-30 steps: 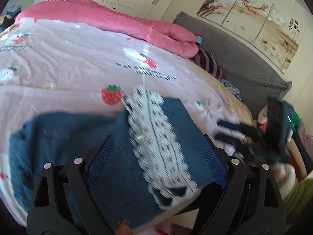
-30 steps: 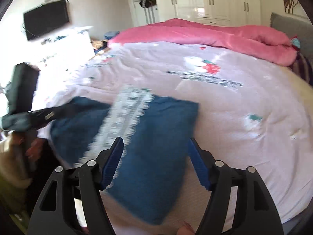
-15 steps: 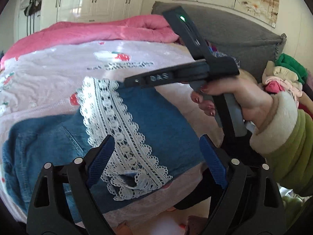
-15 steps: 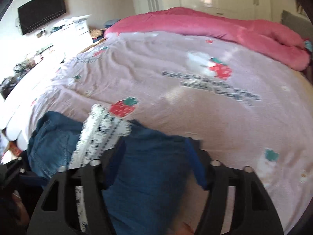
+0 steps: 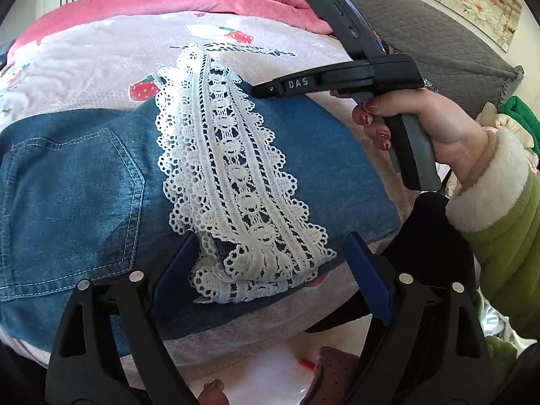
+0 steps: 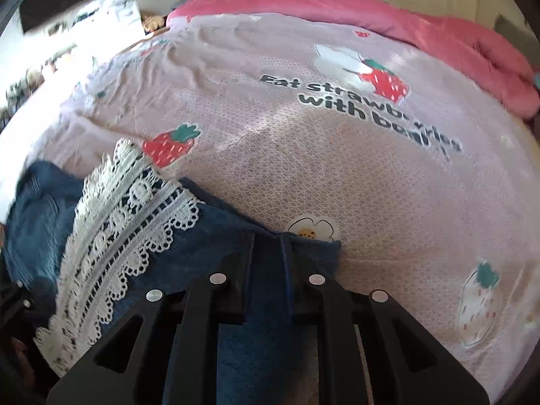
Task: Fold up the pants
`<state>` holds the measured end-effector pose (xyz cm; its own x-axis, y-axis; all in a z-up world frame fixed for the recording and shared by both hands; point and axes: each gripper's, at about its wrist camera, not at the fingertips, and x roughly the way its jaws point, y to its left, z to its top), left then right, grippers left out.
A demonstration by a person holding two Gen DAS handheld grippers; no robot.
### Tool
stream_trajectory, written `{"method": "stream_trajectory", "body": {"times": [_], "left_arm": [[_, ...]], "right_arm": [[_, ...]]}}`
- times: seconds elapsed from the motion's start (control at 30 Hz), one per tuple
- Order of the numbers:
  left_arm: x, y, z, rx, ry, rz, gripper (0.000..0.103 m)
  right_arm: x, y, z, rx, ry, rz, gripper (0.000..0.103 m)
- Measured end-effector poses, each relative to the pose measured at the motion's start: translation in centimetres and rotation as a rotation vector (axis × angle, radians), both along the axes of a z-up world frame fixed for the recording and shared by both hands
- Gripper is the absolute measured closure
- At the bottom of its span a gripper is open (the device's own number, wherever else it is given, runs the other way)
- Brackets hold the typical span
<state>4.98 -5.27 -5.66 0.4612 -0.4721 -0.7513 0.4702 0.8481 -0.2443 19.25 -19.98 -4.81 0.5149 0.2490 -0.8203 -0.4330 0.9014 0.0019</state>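
Blue denim pants (image 5: 77,182) with a white lace hem (image 5: 233,182) lie folded on the pink strawberry bedsheet (image 5: 111,54). My left gripper (image 5: 270,270) is open, its blue pads either side of the lace hem's near end. My right gripper (image 5: 270,91) reaches in from the right, held by a hand over the fold's far right part. In the right wrist view the right gripper (image 6: 268,241) is nearly shut, its fingers pinching the blue denim (image 6: 216,236) near the fold's edge, with the lace (image 6: 128,222) to its left.
A pink quilt (image 6: 371,17) is bunched along the far side of the bed. A grey headboard (image 5: 438,33) stands at the right, with piled clothes (image 5: 513,118) beside it. The bed's near edge runs just under my left gripper.
The right gripper has gone from open to closed on the denim at the fold's edge. The left gripper has moved closer to the lace hem and stays open.
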Motion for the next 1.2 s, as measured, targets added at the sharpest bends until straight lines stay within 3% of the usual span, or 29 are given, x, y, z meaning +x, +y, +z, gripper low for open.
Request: {"method": "stream_trajectory", "body": {"times": [0.07,0.1,0.17,0.23,0.37,0.43,0.57,0.7,0.77,0.87,1.1,1.17,1.2], "left_arm": [[0.0,0.2,0.3,-0.017,0.001,-0.001,0.022],[0.0,0.6,0.6,-0.034,-0.003,-0.005,0.022],[-0.4,1.5,1.7,-0.063,-0.035,-0.006,0.022],[-0.4,2.8,3.1,-0.074,-0.075,0.01,0.022],[1.5,5.8,5.5,-0.065,-0.114,0.111,0.022],[2.9,6.5,6.2,-0.051,-0.116,0.136,0.022],[6.2,6.0,7.0,-0.099,-0.077,0.123,0.022],[8.7,4.2,6.5,-0.126,-0.012,0.087,0.022],[9.7,3.0,5.6,-0.112,0.02,0.062,0.022],[10.6,1.6,4.0,-0.08,0.062,0.051,0.022],[11.3,0.7,1.0,-0.008,0.088,0.065,0.023],[11.2,0.5,0.9,0.001,0.071,0.071,0.023],[11.1,0.5,1.0,0.003,0.065,0.073,0.023]], "right_arm": [[-1.0,-0.3,1.4,0.035,-0.035,0.01,0.082],[-2.0,-0.7,2.5,0.078,-0.065,0.023,0.066],[-4.2,-1.4,4.1,0.148,-0.105,0.052,0.046],[-6.7,-1.9,5.1,0.181,-0.138,0.096,0.046],[-12.9,-1.9,5.0,0.148,-0.179,0.204,0.046],[-15.6,-1.3,4.6,0.132,-0.185,0.262,0.046],[-19.2,1.9,3.6,0.119,-0.177,0.381,0.046],[-20.2,5.7,2.4,0.054,-0.188,0.464,0.048],[-19.9,7.2,1.8,0.031,-0.198,0.488,0.054],[-19.4,8.5,0.2,-0.024,-0.182,0.511,0.089],[-20.0,8.2,-1.4,-0.004,-0.159,0.51,0.09],[-20.1,8.5,-1.4,0.006,-0.164,0.508,0.085],[-20.2,8.6,-1.4,0.012,-0.159,0.516,0.077]]}}
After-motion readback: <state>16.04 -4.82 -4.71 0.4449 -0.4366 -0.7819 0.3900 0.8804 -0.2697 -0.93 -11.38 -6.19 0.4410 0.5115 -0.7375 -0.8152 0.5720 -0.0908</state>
